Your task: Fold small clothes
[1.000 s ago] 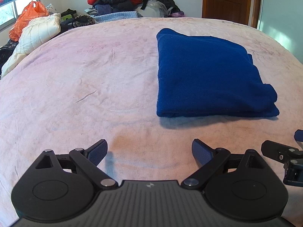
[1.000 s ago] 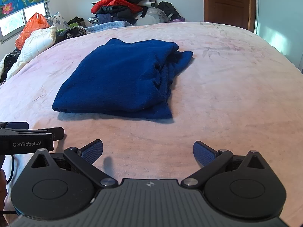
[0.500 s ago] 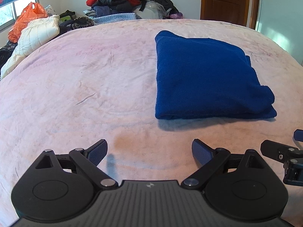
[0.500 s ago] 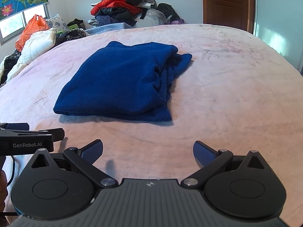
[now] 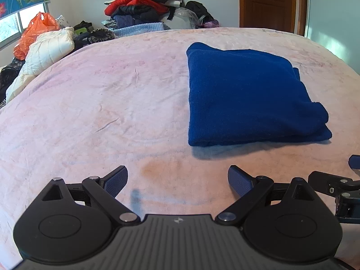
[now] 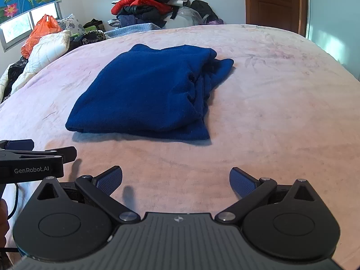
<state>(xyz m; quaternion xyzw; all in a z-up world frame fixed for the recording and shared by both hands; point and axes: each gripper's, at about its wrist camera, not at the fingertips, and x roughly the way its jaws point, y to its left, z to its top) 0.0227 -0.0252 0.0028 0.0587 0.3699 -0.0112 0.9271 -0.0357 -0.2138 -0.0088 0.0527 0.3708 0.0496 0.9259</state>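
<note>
Ahead of both claws, the folded deep-blue fleece garment [image 5: 252, 94] lay on the pale pink bedspread [image 5: 101, 103]. My left gripper [image 5: 177, 180] and right gripper [image 6: 176, 181] hovered spread, empty; the garment sat right of the left one, left of the right.

Left gripper [image 5: 177, 181] held low and level, jaws spread wide, nothing between the blue pads [image 5: 115, 180]; black linkage arms angled outward on both sides, palm plate flat at the bottom of the left wrist view. Right gripper [image 6: 176, 181] in the same pose, jaws wide apart and empty, blue pads [image 6: 243, 181] facing inward. Both side by side and close, not touching: right one's finger edge showing at the far right of the left wrist view, left one's body at the far left of the right wrist view
</note>
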